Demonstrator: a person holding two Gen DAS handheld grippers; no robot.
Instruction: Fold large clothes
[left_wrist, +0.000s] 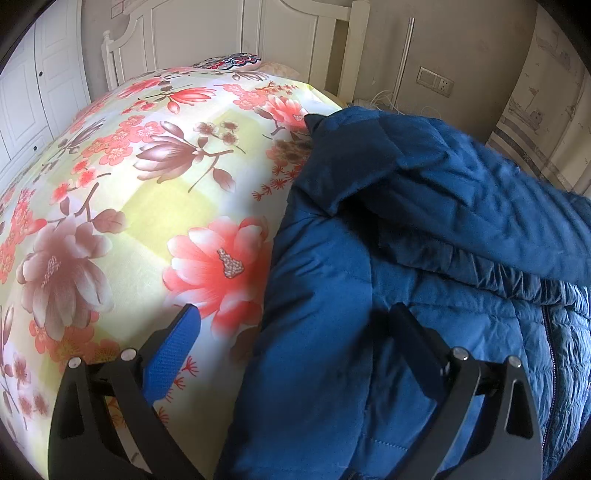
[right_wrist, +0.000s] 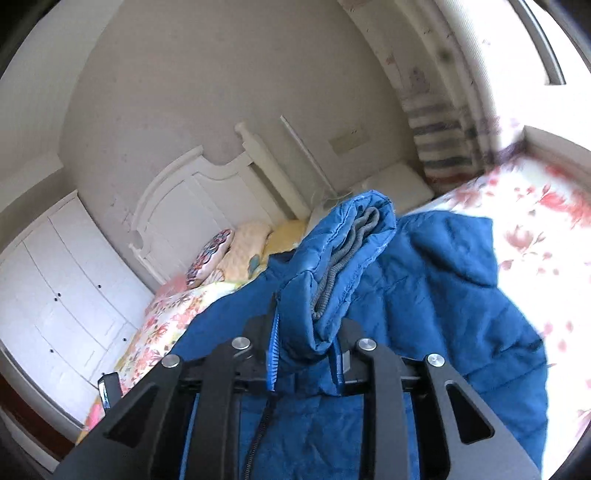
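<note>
Right claw (right_wrist: 306, 354): jaws drawn close together and clamped on a bunched fold of the blue jacket (right_wrist: 424, 295); the gathered cloth stands up between the fingers, showing a quilted edge and a grey elastic cord (right_wrist: 343, 266), with the black zipper (right_wrist: 258, 435) trailing below. Left claw (left_wrist: 295, 332): jaws spread wide, holding nothing; one blue-padded finger (left_wrist: 173, 354) hangs over the bedspread, the other over the jacket's edge, and whether either touches cannot be told. Jacket: lies on the bed, along the side nearer the wall with the socket, partly folded over itself, hood (right_wrist: 454, 251) spread flat toward the window side. Bedspread (left_wrist: 147, 206): pale yellow with pink and brown flowers, under the jacket. Right wrist view alone shows: the grip on the cloth, the cord, the hood, pillows (right_wrist: 236, 251) stacked at the white headboard (right_wrist: 192, 199), a striped curtain (right_wrist: 439, 144). Left wrist view alone shows: the open left claw, the jacket's upper layer (left_wrist: 480, 206) draped across its lower body, a wall socket (left_wrist: 436, 81) with white cables below. Both views: white cupboard doors (right_wrist: 62, 288) beside the bed.
</note>
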